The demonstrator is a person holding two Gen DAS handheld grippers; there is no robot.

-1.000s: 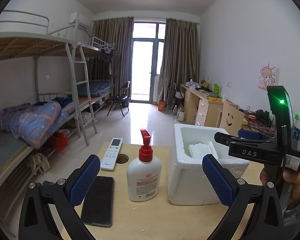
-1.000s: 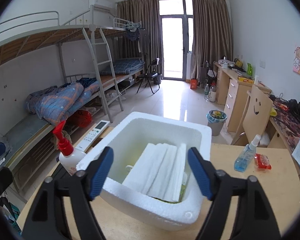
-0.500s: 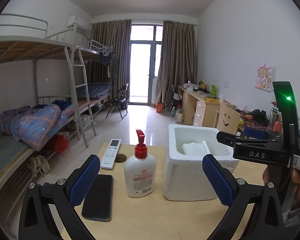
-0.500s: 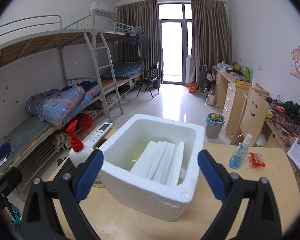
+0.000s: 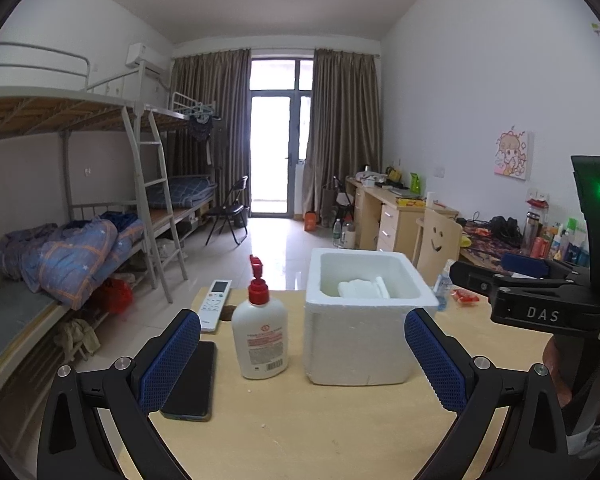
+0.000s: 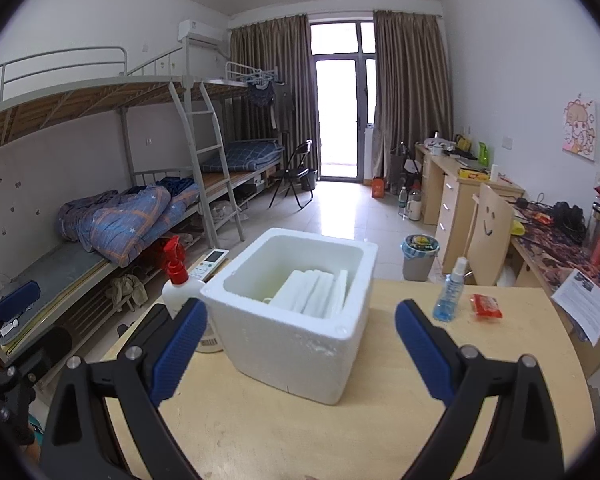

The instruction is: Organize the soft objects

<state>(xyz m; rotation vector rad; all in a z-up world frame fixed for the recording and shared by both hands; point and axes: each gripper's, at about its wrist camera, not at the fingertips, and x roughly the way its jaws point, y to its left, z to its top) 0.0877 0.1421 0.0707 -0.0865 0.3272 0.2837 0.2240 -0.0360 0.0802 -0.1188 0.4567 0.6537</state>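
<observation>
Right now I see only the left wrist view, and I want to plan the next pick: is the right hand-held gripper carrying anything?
Observer: No. In the right wrist view the right hand-held gripper is wide open, with nothing between its pads.
Operator: How do the white pads sit inside the foam box?
Observer: The white pads stand on edge, packed together on the right side of the foam box. The left side of its floor is bare.
Operator: Anything at the table's right edge that I miss?
Observer: Yes, a printed sheet lies at the right edge of the table, beyond the red packet.
</observation>
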